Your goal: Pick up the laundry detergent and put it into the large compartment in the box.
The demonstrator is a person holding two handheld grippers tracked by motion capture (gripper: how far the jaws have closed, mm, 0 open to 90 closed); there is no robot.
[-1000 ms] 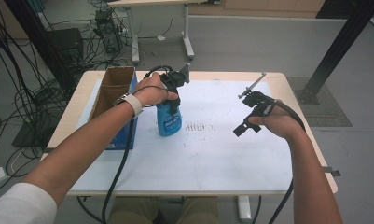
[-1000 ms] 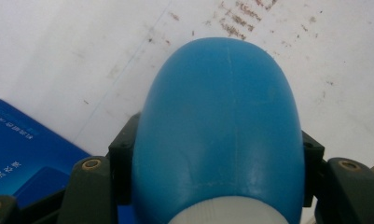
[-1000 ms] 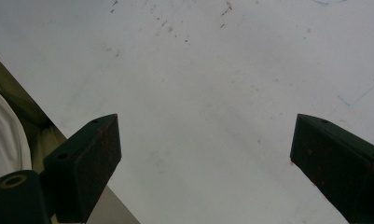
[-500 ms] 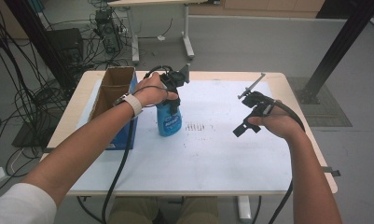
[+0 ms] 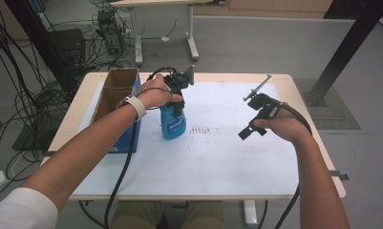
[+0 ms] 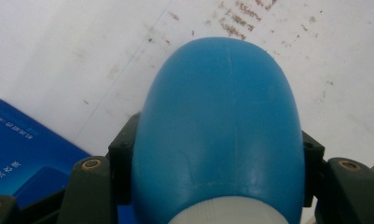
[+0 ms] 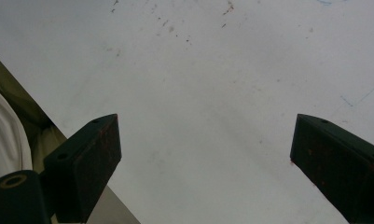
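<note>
A blue plastic bottle (image 5: 173, 123) stands upright on the white sheet (image 5: 213, 157) that covers the table. My left gripper (image 5: 178, 101) comes down on its top and is shut on it; the left gripper view has the blue bottle (image 6: 217, 126) squeezed between the two black jaws, with its white collar at the bottom edge. My right gripper (image 5: 249, 131) hovers over the sheet to the right, jaws wide apart. In the right gripper view its fingers (image 7: 89, 163) frame bare white sheet (image 7: 208, 93) with nothing between them.
An open cardboard box (image 5: 113, 95) with a blue side (image 6: 21, 154) stands just left of the bottle. Small dark marks (image 5: 203, 130) dot the sheet between the grippers. Cables and another table's legs lie on the floor beyond the far edge.
</note>
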